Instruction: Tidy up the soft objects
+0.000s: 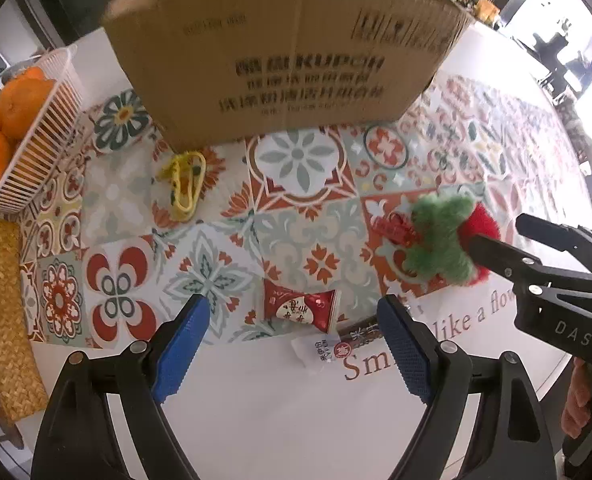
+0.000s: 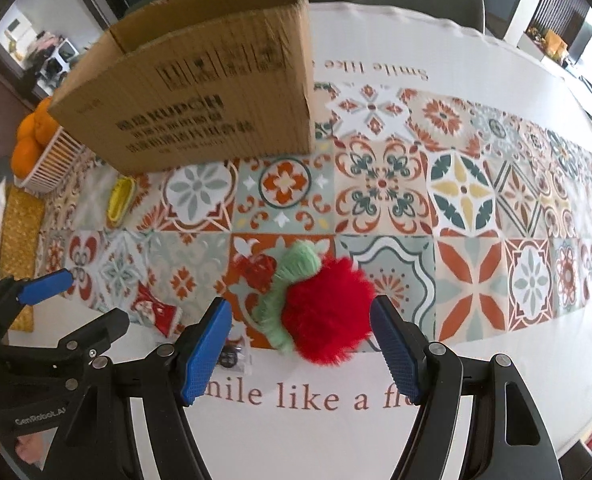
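Note:
A red and green plush toy lies on the patterned tablecloth; it also shows in the left wrist view. My right gripper is open with its blue pads on either side of the plush, not closed on it. My left gripper is open and empty above a red snack packet. A yellow soft fabric loop lies in front of the open cardboard box. The box stands at the back of the table.
A white basket of oranges stands at the far left. A woven yellow mat lies along the left edge. A white wrapper and a small clear bag with a dark item lie near the front edge.

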{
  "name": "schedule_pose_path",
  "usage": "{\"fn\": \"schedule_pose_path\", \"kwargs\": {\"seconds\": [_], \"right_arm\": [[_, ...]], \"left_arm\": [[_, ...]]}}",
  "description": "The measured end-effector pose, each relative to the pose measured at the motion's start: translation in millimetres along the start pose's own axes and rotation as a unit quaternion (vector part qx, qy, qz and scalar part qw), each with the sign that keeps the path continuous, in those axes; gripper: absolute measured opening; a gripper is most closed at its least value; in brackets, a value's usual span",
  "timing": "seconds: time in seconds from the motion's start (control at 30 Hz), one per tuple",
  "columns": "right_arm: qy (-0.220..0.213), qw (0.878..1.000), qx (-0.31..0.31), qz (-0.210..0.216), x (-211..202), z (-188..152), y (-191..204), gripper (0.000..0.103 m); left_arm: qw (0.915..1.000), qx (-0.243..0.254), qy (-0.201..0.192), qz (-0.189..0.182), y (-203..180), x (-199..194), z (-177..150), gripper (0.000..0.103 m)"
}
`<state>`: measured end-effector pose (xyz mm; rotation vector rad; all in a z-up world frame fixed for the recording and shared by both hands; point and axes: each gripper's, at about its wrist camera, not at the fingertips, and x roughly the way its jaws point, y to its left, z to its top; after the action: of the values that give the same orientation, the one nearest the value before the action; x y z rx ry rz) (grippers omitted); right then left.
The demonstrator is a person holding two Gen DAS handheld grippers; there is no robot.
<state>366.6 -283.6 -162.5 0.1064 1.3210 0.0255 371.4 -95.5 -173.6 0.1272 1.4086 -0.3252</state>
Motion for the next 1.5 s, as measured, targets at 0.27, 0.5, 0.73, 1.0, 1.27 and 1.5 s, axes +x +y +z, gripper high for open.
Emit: {"fn": "schedule_pose_path", "kwargs": {"seconds": [0.27, 0.5, 0.73, 1.0, 1.27, 1.5], "right_arm": [[0.039, 0.999, 0.004, -0.016, 28, -4, -8, 0.073], [0.063, 0.998, 0.008, -0.024, 50, -7, -11, 0.073], [0.084, 0.996, 0.021, -0.019, 70, -7, -17, 0.073], [0.086, 0.996, 0.034, -0.008, 80, -14, -18, 0.073], [0.085, 0.996, 0.035, 0.0, 83, -9, -18, 0.061], [0.082, 0.996, 0.034, 0.007, 80, -11, -11, 0.043]], "left_arm": [[0.999, 0.007, 0.042, 0.014, -2, 34, 1, 0.086], [0.9978, 0.008, 0.061, 0.024, -3, 58, 3, 0.086], [0.9971, 0.002, 0.072, 0.026, -5, 76, 8, 0.086], [0.9969, -0.007, 0.076, 0.022, -5, 93, 5, 0.082], [0.9977, -0.007, 0.063, 0.024, -4, 91, 7, 0.065], [0.9981, -0.014, 0.058, 0.012, -1, 76, 7, 0.06]]}}
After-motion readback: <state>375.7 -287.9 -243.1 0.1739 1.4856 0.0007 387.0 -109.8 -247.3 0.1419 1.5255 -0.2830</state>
